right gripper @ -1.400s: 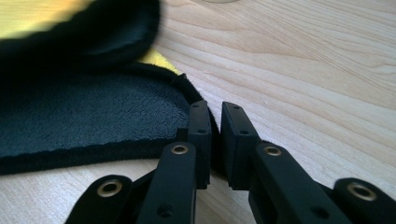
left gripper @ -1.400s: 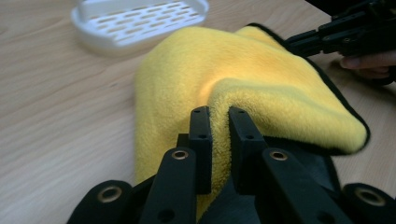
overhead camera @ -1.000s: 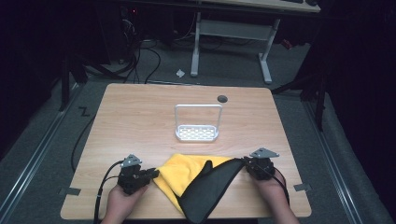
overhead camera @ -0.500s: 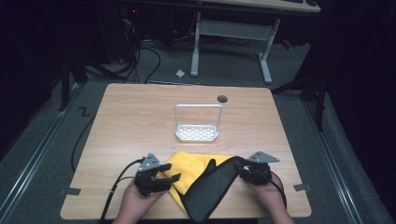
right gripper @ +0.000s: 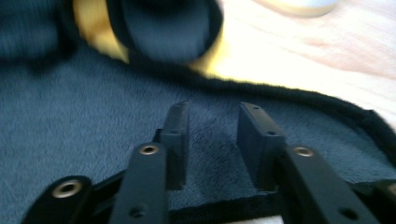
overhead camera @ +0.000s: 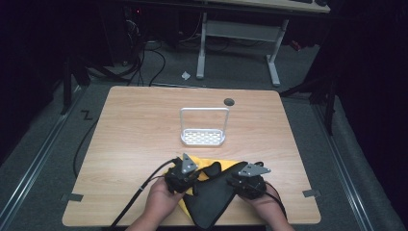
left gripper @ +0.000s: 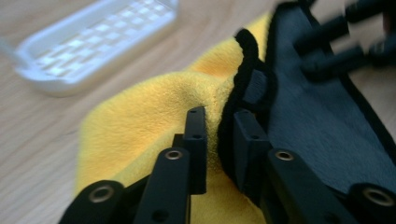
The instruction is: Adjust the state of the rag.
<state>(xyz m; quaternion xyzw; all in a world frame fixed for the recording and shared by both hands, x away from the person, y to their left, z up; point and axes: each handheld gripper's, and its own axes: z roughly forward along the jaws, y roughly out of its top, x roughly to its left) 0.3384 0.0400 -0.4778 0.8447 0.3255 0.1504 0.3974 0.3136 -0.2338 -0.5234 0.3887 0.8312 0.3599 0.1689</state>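
Lying at six o'clock on the pale wooden table (overhead camera: 134, 130) in the high view, a fleecy yellow cloth (overhead camera: 211, 164) sits under a dark grey fleece cloth (overhead camera: 211, 195), between the left gripper (overhead camera: 185, 179) and right gripper (overhead camera: 236, 182); a white perforated metal rack (overhead camera: 203, 137) stands at twelve o'clock of them. In the left gripper view, the jaws stand narrowly parted, pinching a raised fold of yellow cloth (left gripper: 154, 107) beside the grey cloth's black-bound edge (left gripper: 322, 121). In the right gripper view, the jaws stand apart over the grey cloth (right gripper: 93, 140), gripping nothing.
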